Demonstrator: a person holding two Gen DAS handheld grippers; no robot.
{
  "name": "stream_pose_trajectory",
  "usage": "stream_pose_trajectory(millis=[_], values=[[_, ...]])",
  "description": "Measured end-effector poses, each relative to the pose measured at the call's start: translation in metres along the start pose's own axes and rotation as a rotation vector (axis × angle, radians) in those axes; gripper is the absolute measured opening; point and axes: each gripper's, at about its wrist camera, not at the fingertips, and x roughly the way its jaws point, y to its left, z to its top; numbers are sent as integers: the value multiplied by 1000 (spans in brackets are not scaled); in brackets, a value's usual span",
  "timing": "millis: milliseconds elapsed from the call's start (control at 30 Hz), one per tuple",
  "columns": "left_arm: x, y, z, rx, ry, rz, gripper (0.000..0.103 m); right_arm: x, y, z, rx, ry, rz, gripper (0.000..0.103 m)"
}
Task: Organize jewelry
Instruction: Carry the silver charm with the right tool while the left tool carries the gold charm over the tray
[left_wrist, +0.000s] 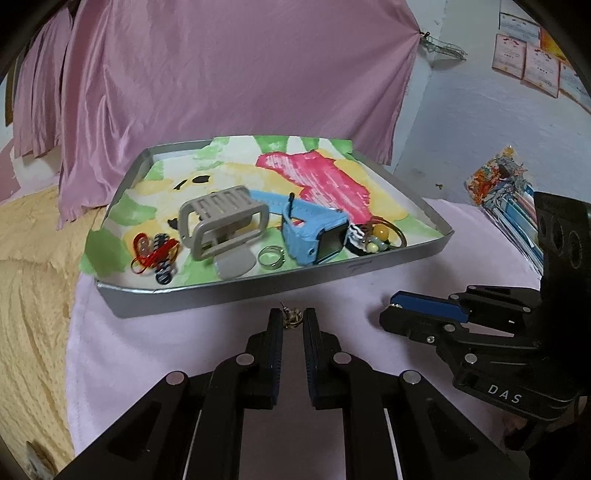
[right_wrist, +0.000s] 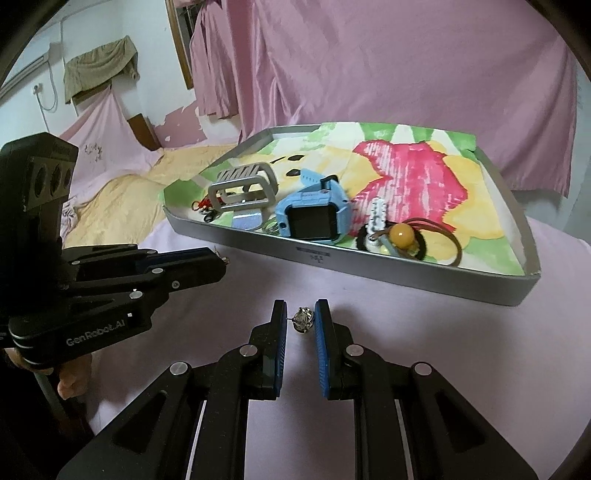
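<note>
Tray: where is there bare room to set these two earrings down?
The far half of the grey metal tray, over the pink and yellow drawing behind the blue smartwatch, lies bare. The near edge is crowded: grey clip, silver ring, amber bead cord.

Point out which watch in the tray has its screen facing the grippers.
The blue watch: its dark square screen faces the near rim of the tray. The other one, the grey watch, shows only a slatted band and an empty frame, no screen.
</note>
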Motion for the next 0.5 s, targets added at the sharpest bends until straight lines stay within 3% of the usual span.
stream_pose_trajectory(millis=[200, 500], values=[[2, -3, -2, -2, 12, 4, 11, -3, -6, 0, 14, -13, 2, 13], [-14, -17, 16, 12, -84, -36, 11, -31, -27, 11, 52, -115, -41, 13]])
